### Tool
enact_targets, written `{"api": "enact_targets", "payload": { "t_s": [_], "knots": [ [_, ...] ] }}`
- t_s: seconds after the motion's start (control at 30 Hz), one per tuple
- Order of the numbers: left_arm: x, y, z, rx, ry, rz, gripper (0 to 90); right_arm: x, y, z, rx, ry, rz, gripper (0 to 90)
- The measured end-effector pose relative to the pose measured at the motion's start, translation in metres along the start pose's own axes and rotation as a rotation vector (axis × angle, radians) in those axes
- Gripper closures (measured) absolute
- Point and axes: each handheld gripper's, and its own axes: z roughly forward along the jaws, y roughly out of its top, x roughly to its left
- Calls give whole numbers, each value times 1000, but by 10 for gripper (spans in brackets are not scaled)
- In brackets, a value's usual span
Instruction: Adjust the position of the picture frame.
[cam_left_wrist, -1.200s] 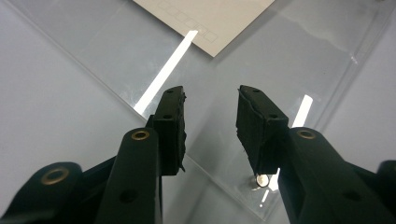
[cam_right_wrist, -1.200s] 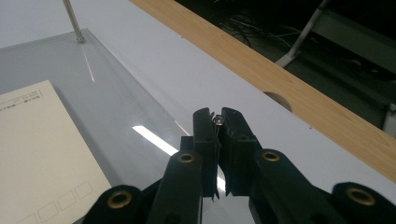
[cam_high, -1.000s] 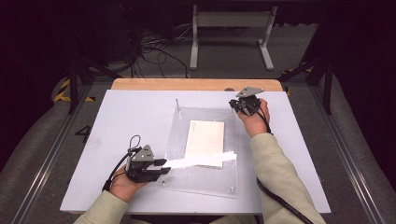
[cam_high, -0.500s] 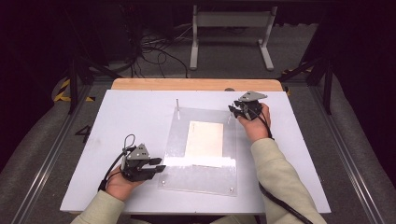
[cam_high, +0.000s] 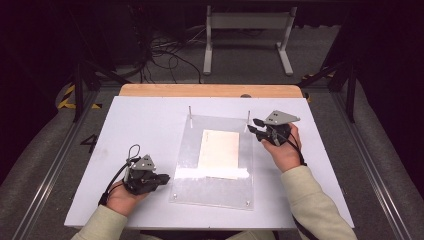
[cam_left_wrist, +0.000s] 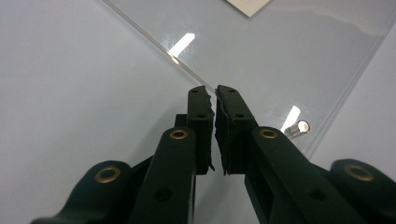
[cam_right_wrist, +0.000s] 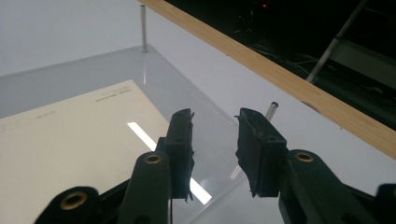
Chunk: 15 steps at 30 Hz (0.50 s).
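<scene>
A clear, flat rectangular acrylic sheet (cam_high: 216, 170) lies in the middle of the white desk (cam_high: 145, 120), with a cream sheet of paper (cam_high: 219, 152) lying flat beneath or on it; which of the two I cannot tell. Thin upright metal pins stand at the sheet's far corners (cam_high: 190, 112), and short metal studs (cam_left_wrist: 299, 127) mark its near corners. The sheet looks rigid, smooth and slippery, with hard thin edges; it would likely scratch or crack if bent or dropped, and because it lies flat, a free edge or corner seems the only place to take hold, probably by lifting it straight up off the pins. The paper looks light and limp. The left gripper (cam_high: 159, 179) rests just beside the sheet's left edge, and its jaws have just been closing to nearly pressed together with nothing between them. The right gripper (cam_high: 257, 126) hovers by the far right corner, near a pin (cam_right_wrist: 271, 112), its jaws partly spread and empty. Small dark print runs along one edge of the paper (cam_right_wrist: 112, 94), too fine to read; no brand shows.
</scene>
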Motion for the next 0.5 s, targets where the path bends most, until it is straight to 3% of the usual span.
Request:
{"api": "enact_targets", "payload": {
  "t_s": [0.13, 0.27, 0.5],
  "knots": [
    [0, 0, 7, 36, -40, 5, 854, 10, -2, -16, -22, 24, -2, 656],
    [-2, 2, 11, 35, -92, 26, 864, 18, -4, -33, -58, 62, -1, 655],
    [-6, 3, 14, 29, -92, 49, 897, 26, -11, -60, -88, 96, 23, 652]
  ]
}}
